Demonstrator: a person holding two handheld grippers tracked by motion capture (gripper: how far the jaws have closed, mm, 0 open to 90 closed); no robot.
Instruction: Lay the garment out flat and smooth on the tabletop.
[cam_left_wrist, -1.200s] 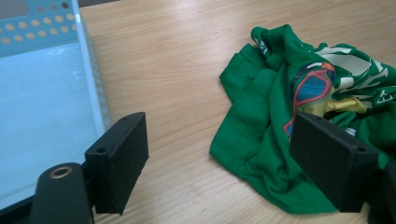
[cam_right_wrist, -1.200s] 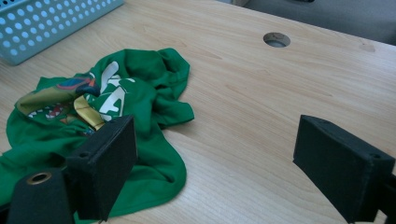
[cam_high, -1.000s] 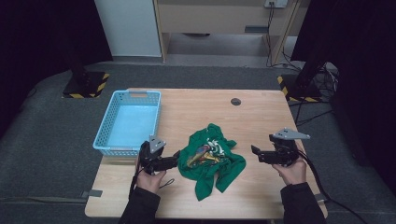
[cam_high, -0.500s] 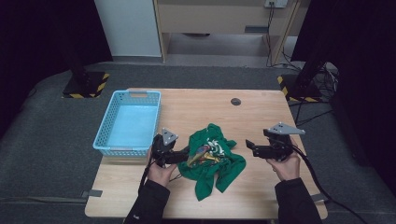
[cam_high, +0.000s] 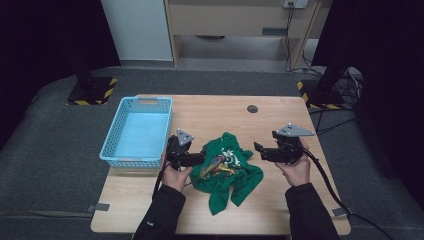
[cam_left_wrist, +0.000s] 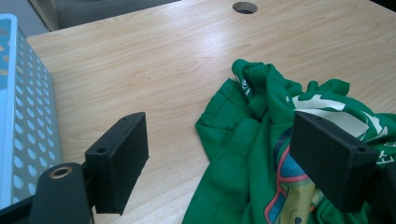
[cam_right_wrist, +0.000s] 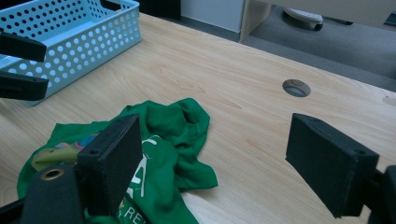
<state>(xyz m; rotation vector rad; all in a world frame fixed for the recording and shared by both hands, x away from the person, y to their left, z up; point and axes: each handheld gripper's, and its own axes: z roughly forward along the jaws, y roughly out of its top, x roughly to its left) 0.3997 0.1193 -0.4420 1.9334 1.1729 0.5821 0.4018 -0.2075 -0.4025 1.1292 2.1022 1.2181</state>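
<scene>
While the crumpled green cotton T-shirt with the bright printed picture (cam_high: 226, 167) is lying in a heap in the lower middle of the high view, on the pale wooden table (cam_high: 215, 112), both tools are coming in from its two sides. The left gripper (cam_high: 200, 159) is sitting at the shirt's left edge with its jaws wide apart and nothing between them. The right gripper (cam_high: 257, 148) is hanging just right of the shirt; its jaws have just been closing a little, yet they are open and holding nothing. To do this step well, each one should be pinching one loose edge of cloth, not the thick lump. The light blue plastic basket with holes (cam_high: 135, 102) is waiting at the left.
</scene>
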